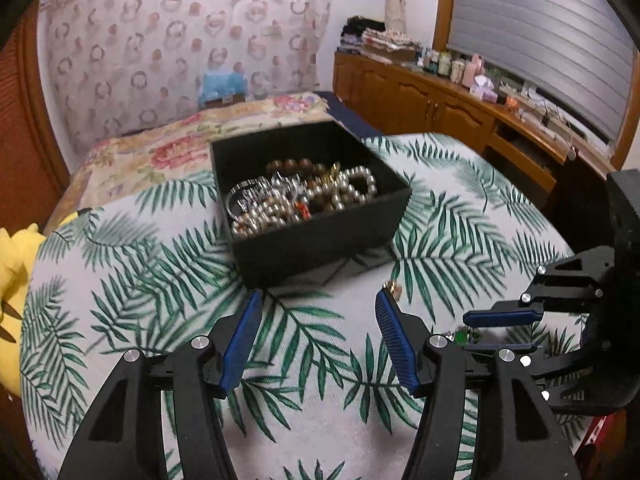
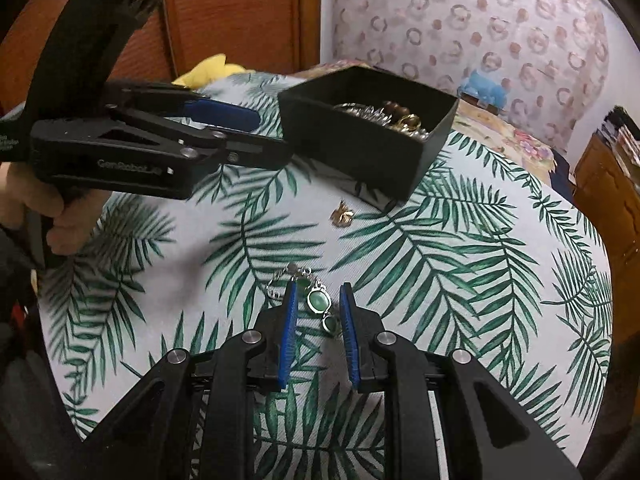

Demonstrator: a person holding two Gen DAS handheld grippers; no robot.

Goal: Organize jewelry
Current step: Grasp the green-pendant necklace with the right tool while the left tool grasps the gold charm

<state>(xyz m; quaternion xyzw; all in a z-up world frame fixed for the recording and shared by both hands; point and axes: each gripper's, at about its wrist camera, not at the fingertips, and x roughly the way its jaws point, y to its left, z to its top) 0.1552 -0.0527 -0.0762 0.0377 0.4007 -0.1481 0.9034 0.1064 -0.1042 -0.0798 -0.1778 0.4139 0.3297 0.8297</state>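
While the right gripper [image 2: 318,300] is lowered over the palm-leaf cloth [image 2: 460,280], a green-stone bracelet [image 2: 319,301] is seen lying between its blue fingers [image 2: 289,332], which are parted on either side and not yet closed on it. The bracelet's long axis is judged to run roughly along the fingers, slanting a little from a silver chain end at the far left toward a second green stone nearer the camera; a straight closing across that axis is what the coming move seems to call for. The right gripper is plainly the nearer one. The left gripper [image 1: 318,300] is held spread wide and empty above the cloth, pointed toward the black box [image 1: 312,196], in which pearl and wooden beads are heaped. A small gold piece [image 2: 342,214] is noted loose on the cloth, between the bracelet and the box, just beside the box's near corner. On the left gripper's body, white lettering can be partly read as "GenRobot"; the remainder is blurred.
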